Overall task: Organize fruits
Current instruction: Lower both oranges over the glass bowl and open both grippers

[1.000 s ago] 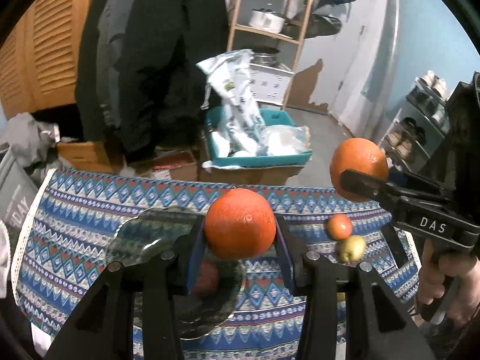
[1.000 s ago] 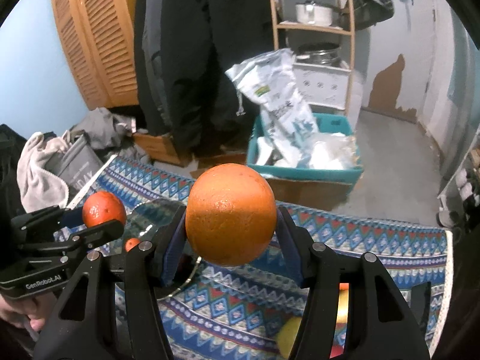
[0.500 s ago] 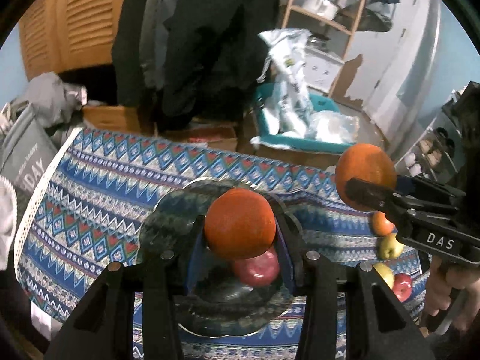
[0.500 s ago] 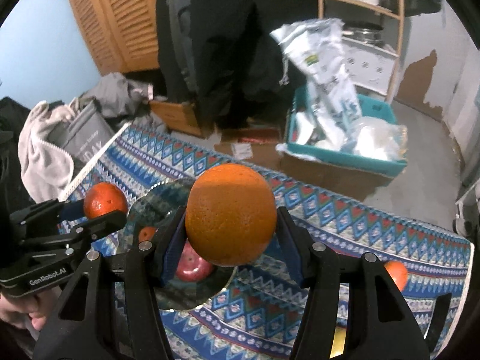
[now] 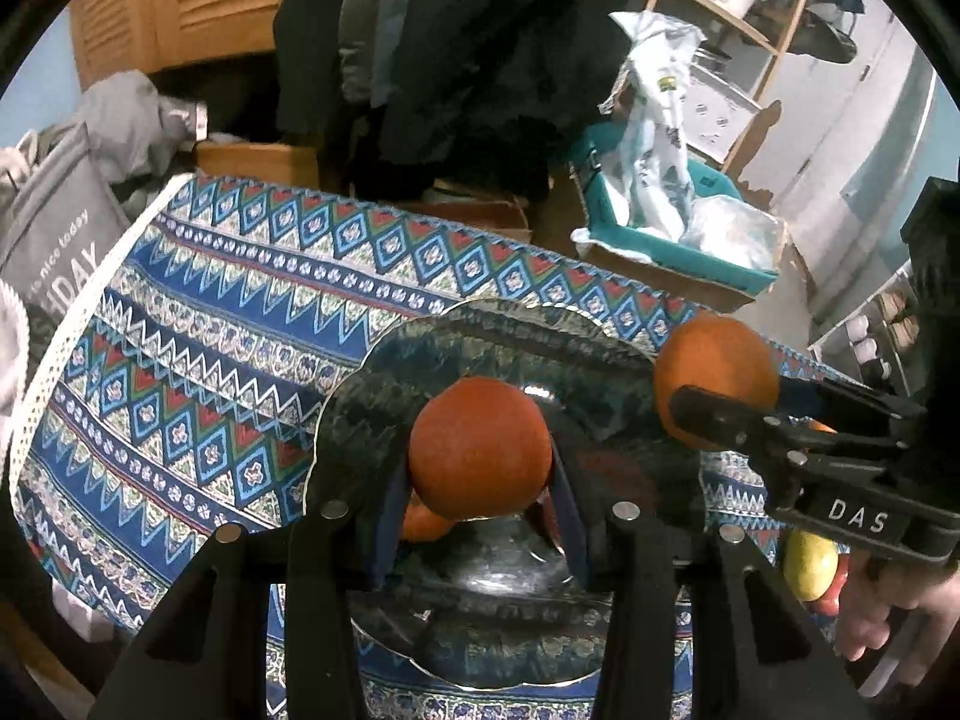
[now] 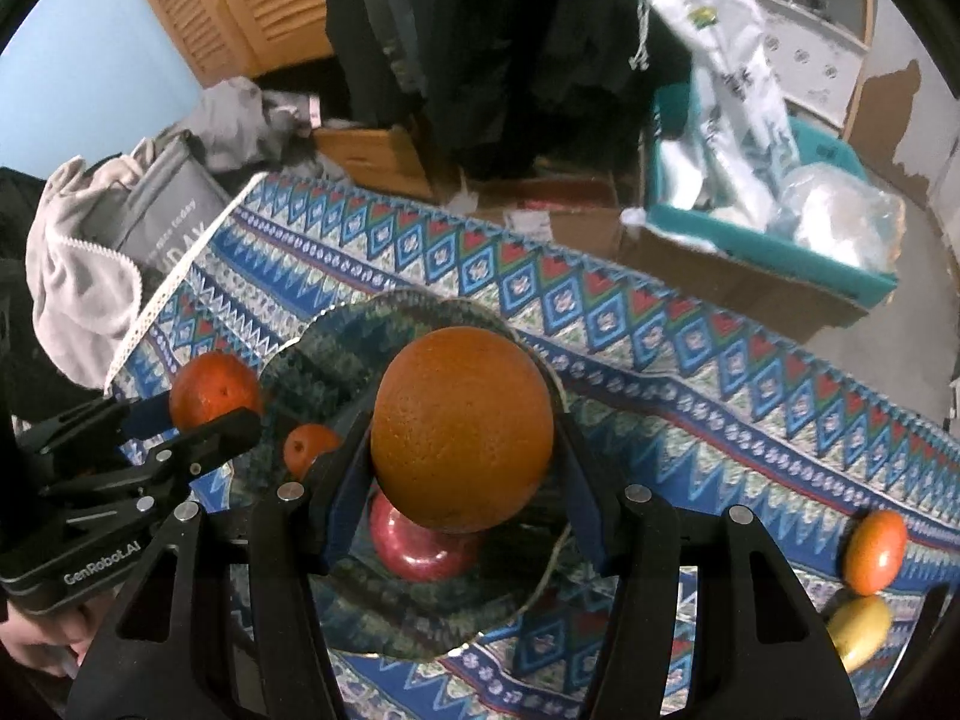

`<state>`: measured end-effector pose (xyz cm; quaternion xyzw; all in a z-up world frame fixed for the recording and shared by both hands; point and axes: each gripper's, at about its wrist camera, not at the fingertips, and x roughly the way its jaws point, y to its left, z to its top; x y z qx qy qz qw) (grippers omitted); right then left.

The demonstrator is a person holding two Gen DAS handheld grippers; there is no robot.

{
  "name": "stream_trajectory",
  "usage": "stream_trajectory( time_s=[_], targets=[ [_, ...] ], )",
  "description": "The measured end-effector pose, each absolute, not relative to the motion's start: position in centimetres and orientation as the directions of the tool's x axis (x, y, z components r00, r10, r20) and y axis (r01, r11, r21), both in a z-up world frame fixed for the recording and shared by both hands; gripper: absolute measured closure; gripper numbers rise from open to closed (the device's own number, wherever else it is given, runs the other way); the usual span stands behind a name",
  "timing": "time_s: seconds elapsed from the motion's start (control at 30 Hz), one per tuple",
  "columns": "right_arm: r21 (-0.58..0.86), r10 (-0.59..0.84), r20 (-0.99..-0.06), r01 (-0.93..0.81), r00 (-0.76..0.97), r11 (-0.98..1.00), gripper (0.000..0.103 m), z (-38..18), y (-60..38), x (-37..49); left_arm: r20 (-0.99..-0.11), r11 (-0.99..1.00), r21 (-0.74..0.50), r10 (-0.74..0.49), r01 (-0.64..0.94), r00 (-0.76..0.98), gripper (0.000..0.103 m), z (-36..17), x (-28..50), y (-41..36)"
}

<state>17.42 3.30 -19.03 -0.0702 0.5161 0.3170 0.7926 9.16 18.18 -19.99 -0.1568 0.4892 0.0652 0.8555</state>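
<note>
My left gripper [image 5: 480, 471] is shut on a deep-orange orange [image 5: 480, 447], held just above a dark glass plate [image 5: 414, 372] on the patterned tablecloth. My right gripper [image 6: 462, 450] is shut on a larger, paler orange [image 6: 462, 426] over the same plate [image 6: 360, 348]. On the plate lie a red apple [image 6: 420, 549] and a small tangerine [image 6: 309, 447]. Each view shows the other gripper from the side: the right gripper [image 5: 720, 405] with its large orange [image 5: 714, 366], the left gripper [image 6: 204, 420] with its orange [image 6: 216, 387].
Loose fruit lies on the cloth to the right: an orange fruit [image 6: 876, 549] and a yellow one [image 6: 858, 627]. Beyond the table's far edge stand a teal crate [image 6: 780, 240] with plastic bags, cardboard boxes, dark hanging coats and a grey bag [image 5: 54, 240].
Both grippers have come down and forward with their oranges. The plate, earlier low and to the left, now lies right under both fruits.
</note>
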Motion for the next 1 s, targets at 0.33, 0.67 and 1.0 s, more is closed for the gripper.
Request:
stream_trajectory(
  time_s=[0.33, 0.67, 1.0],
  targets=[
    [0.217, 0.392, -0.899, -0.581, 0.195, 0.785, 0.045, -22.3, 4.7, 17.6, -0.890, 0.929, -0.206, -0.047, -0.309, 0.453, 0.058, -23.1, 9.5, 19.2],
    [0.229, 0.395, -0.903, -0.589, 0.168, 0.775, 0.044, -22.7, 5.4, 17.7, -0.910, 0.930, -0.199, -0.057, -0.311, 0.412, 0.058, -24.7, 9.7, 19.1],
    [0.262, 0.436, -0.882, -0.587, 0.176, 0.766, 0.041, -21.3, 5.2, 17.8, -0.896, 0.941, -0.185, -0.044, -0.282, 0.441, 0.039, -23.3, 9.6, 18.3]
  ],
)
